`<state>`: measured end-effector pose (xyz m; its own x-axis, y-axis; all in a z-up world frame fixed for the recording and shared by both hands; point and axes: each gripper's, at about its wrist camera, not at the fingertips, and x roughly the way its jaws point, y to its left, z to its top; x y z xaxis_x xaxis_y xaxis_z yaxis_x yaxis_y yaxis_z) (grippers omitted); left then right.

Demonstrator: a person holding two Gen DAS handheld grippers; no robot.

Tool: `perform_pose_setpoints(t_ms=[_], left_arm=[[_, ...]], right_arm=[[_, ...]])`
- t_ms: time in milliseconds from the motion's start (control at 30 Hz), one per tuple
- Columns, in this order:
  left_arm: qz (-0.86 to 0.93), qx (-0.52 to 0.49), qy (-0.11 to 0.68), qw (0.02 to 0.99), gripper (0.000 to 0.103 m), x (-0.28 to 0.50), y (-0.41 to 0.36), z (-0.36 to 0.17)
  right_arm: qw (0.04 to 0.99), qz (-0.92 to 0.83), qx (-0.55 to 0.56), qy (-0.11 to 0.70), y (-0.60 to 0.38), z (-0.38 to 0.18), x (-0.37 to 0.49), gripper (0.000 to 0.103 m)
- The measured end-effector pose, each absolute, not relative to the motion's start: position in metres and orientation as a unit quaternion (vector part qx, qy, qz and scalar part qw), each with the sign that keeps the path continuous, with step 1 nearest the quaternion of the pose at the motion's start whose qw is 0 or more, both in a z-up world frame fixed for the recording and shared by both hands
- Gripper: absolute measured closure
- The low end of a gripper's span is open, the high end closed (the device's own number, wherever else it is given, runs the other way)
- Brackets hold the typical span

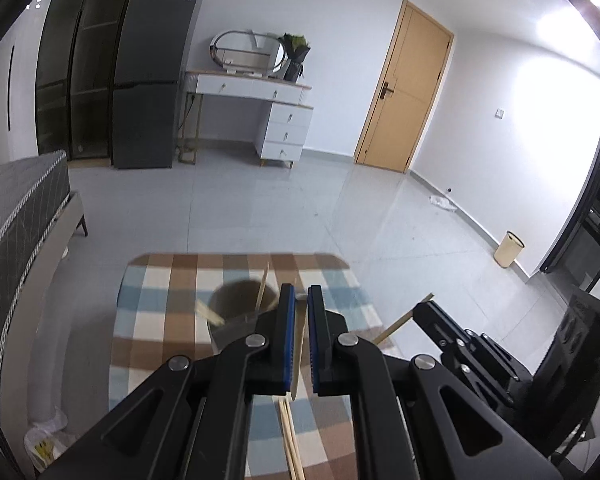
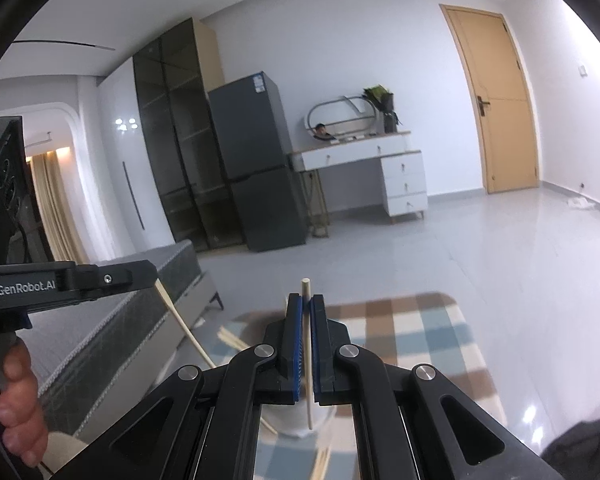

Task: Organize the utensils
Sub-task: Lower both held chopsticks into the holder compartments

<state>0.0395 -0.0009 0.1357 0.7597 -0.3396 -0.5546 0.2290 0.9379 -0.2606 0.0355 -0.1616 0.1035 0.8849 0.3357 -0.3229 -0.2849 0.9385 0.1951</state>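
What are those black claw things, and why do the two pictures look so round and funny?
They are grabbing tools, one in each of a person's hands. A round-eyed camera sits on each, looking along its fingers, so everything bends. One picture is from the left tool, the other from the right tool. Each tool is shut on one wooden chopstick: the left chopstick and the right chopstick. Below is a checked cloth with a cup holding chopsticks, and more chopsticks lying loose. In the right picture you see the person's hand gripping the left tool's handle.
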Motion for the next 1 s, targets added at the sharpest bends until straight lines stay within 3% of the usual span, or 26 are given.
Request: perform_pose_setpoints(t_ms=[433,1000], left_arm=[[-0.13,-0.085,0.286,0.946,0.101,0.095,0.022,0.159],[-0.106,-0.105,0.337,0.93,0.101,0.152,0.039,0.085]], right_arm=[[0.968,0.219,0.021,0.118,-0.111,0.153,0.094,0.1],[0.954,0.245,0.066,0.16,-0.1,0.09,0.167,0.1]])
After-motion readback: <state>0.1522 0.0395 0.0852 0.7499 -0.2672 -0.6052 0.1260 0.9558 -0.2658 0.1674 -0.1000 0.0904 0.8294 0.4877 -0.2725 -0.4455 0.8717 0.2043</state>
